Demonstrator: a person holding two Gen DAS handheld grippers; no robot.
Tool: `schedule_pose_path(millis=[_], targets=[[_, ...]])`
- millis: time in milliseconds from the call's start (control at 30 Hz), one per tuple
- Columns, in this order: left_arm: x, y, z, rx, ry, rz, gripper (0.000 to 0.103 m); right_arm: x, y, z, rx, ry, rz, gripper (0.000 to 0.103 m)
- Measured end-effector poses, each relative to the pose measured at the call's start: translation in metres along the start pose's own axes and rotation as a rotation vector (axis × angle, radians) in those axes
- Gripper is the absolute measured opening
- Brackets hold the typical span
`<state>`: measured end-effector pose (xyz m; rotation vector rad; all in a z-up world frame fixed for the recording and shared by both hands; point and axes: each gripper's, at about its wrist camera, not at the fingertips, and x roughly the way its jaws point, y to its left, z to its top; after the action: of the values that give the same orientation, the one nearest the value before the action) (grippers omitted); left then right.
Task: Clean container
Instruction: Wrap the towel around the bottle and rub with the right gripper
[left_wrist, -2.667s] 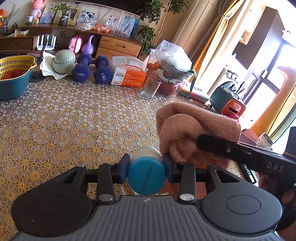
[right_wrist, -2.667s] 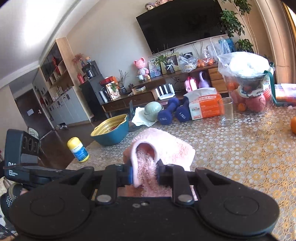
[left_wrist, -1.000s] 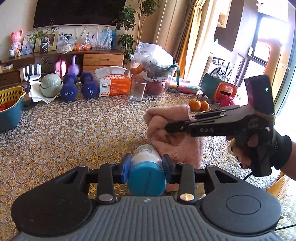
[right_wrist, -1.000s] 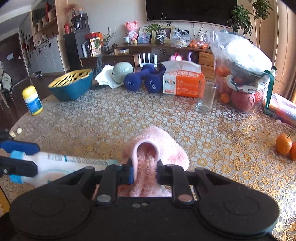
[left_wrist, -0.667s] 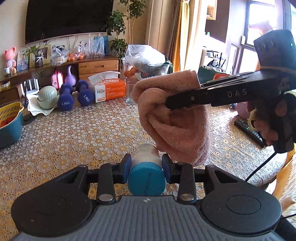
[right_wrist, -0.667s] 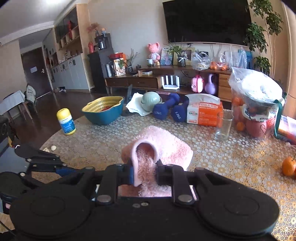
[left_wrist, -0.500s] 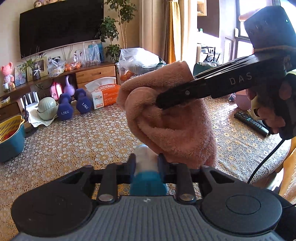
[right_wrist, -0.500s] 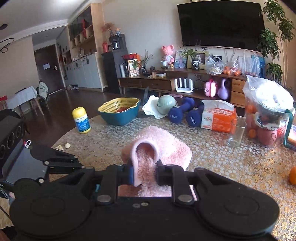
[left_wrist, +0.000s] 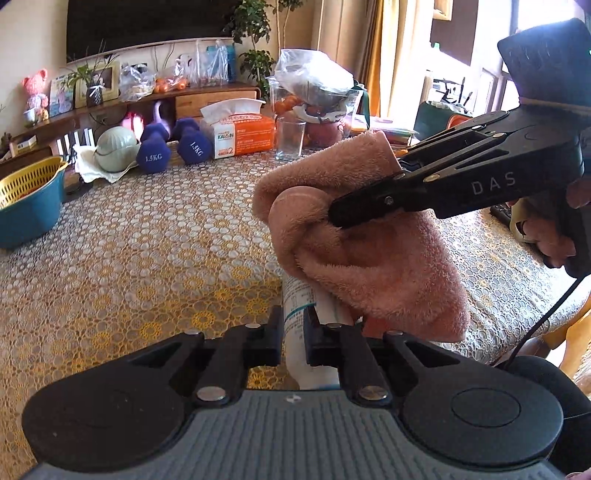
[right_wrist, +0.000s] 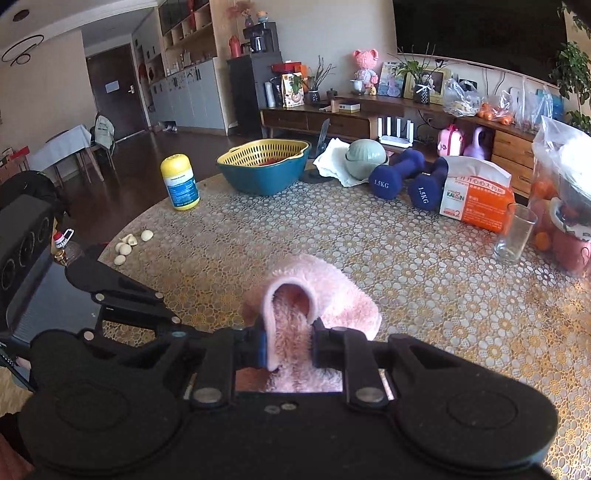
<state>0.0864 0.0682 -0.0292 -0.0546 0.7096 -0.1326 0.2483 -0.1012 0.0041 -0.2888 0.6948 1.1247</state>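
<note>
In the left wrist view my left gripper (left_wrist: 294, 332) is shut on a white container (left_wrist: 298, 295) with blue print, which points away over the table. A folded pink towel (left_wrist: 369, 254) lies against the container's far end and hides it. My right gripper (left_wrist: 336, 217) comes in from the right, shut on that towel, with a hand behind it. In the right wrist view the right gripper (right_wrist: 288, 345) pinches a fold of the towel (right_wrist: 325, 295). The left gripper (right_wrist: 166, 315) shows at the lower left, and the container is hidden there.
A patterned tablecloth (right_wrist: 406, 266) covers the round table. At its back stand a yellow bottle (right_wrist: 180, 182), a teal basket (right_wrist: 264, 173), two blue dumbbells (right_wrist: 402, 179), a tissue box (right_wrist: 476, 203) and a glass (right_wrist: 515, 232). Small pale lumps (right_wrist: 125, 245) lie near the left edge.
The right gripper lifted the towel, then brought it down onto the container's far end. The blue cap has gone out of sight, and the left fingers now stand closer together on the white body.
</note>
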Motion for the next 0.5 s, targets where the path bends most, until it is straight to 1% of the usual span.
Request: schedule_pose_path(millis=[100, 133, 200, 233, 267, 300, 333, 400, 500], targets=[[-0.008, 0.005, -0.009, -0.047, 0.015, -0.034, 0.011, 0.003, 0.005, 0.001, -0.024, 0.007, 0.012, 0.019], [-0.009, 0.005, -0.011, -0.049, 0.024, -0.050, 0.012, 0.003, 0.007, 0.002, -0.031, 0.008, 0.018, 0.019], [-0.009, -0.001, -0.015, -0.037, 0.052, -0.081, 0.016, 0.003, 0.010, 0.002, -0.041, 0.014, 0.033, 0.019], [-0.010, -0.004, -0.018, -0.024, 0.052, -0.079, 0.030, 0.003, 0.011, 0.002, -0.046, 0.016, 0.038, 0.019], [-0.009, -0.008, -0.020, -0.011, 0.053, -0.073, 0.051, 0.004, 0.013, 0.002, -0.052, 0.019, 0.045, 0.019], [-0.010, -0.011, -0.022, -0.001, 0.045, -0.072, 0.062, 0.004, 0.016, 0.002, -0.058, 0.022, 0.049, 0.019], [-0.010, -0.013, -0.023, 0.004, 0.037, -0.065, 0.076, 0.005, 0.018, 0.002, -0.066, 0.024, 0.049, 0.019], [-0.009, -0.016, -0.024, 0.010, 0.042, -0.058, 0.078, 0.006, 0.021, 0.003, -0.073, 0.029, 0.057, 0.019], [0.000, -0.018, -0.026, 0.013, 0.083, -0.051, 0.078, 0.008, 0.028, 0.002, -0.085, 0.033, 0.067, 0.019]])
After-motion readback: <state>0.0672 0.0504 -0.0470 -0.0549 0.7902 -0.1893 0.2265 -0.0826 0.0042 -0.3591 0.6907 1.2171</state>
